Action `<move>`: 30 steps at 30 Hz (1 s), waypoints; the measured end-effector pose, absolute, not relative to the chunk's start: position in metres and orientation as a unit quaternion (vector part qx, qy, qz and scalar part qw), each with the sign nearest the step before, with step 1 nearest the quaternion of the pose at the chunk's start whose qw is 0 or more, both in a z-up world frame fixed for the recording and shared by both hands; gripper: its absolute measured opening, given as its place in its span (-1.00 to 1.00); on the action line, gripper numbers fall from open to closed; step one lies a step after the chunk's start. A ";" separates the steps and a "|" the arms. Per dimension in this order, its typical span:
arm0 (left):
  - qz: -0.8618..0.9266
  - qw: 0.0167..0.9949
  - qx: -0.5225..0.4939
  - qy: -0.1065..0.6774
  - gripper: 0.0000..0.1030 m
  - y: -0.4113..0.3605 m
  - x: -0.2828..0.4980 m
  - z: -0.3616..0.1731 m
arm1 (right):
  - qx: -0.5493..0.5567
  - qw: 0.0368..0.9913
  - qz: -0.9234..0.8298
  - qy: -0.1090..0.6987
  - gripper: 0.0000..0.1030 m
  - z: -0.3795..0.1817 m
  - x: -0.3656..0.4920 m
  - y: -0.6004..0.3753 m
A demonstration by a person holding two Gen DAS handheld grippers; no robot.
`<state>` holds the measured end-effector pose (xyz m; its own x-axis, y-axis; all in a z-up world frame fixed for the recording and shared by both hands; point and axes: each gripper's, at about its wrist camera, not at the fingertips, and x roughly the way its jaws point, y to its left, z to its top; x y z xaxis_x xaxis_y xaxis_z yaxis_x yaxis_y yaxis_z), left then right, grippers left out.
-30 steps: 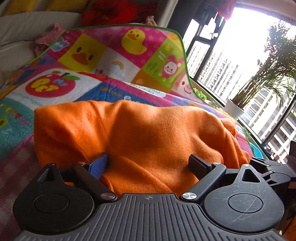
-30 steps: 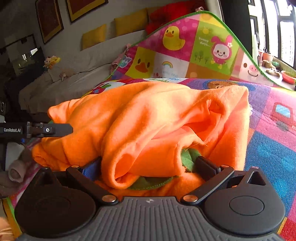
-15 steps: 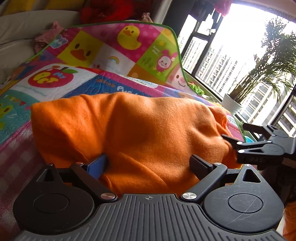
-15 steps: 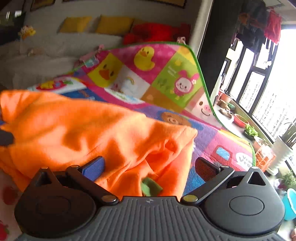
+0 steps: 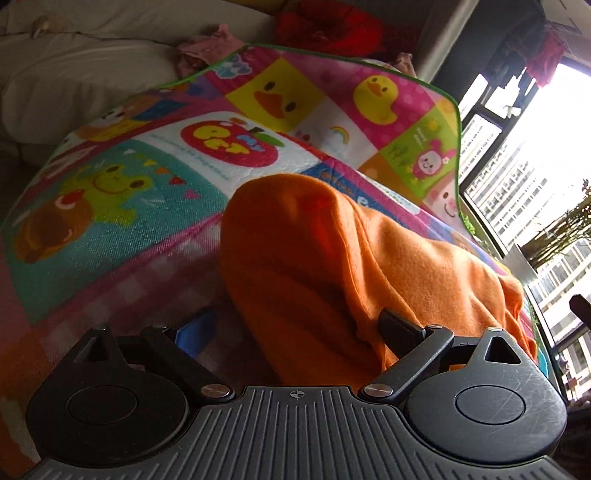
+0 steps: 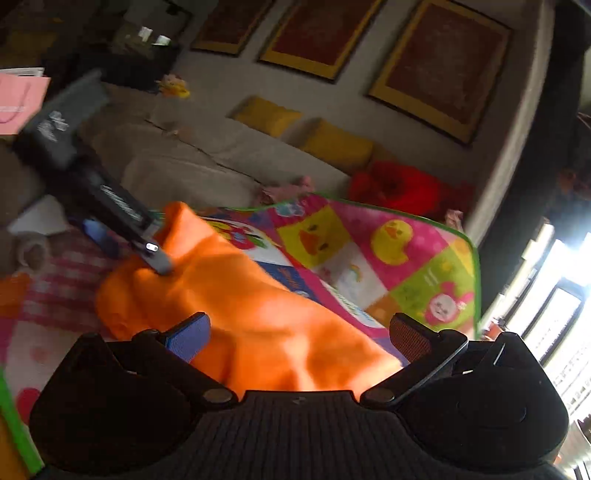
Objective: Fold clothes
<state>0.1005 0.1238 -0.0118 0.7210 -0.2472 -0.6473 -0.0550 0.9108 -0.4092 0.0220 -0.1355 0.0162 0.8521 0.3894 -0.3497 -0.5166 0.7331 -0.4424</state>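
Probably a living room: sofa, framed pictures.

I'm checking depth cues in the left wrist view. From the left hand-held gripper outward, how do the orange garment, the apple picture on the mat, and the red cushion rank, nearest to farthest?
1. Orange garment: between the fingers of the left hand-held gripper, just right of centre.
2. Apple picture: on the mat, beyond the garment, centre-left.
3. Red cushion: past the mat's far edge, top centre.

Fuzzy matt fleece garment — on a quilted, faintly glossy mat.
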 end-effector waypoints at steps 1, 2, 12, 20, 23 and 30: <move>-0.051 0.906 -0.201 0.370 0.89 0.123 0.101 -0.013 | -0.276 0.912 0.275 0.125 1.00 0.014 0.019 -0.120; -0.051 0.908 -0.195 0.367 0.89 0.121 0.101 -0.014 | -0.284 0.901 0.298 0.134 1.00 0.010 0.017 -0.104; -0.075 0.909 -0.188 0.363 0.89 0.125 0.100 -0.011 | -0.328 0.873 0.297 0.206 0.80 -0.030 0.040 -0.028; -0.090 0.919 -0.205 0.324 0.90 0.132 0.089 0.009 | -0.140 0.914 0.266 0.271 -0.10 -0.012 0.076 -0.072; -0.091 0.925 -0.204 0.306 0.90 0.135 0.085 0.021 | 0.031 0.909 0.254 0.329 -0.26 -0.005 0.103 -0.122; -0.118 0.929 -0.180 0.301 0.92 0.121 0.096 0.031 | 0.348 0.819 0.234 0.392 -0.40 -0.032 0.140 -0.233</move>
<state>0.0964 0.1214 0.0310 0.7912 -0.3264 -0.5171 0.1103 0.9079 -0.4043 0.1405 -0.2328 -0.0316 0.5826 0.6559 -0.4799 -0.1101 0.6488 0.7529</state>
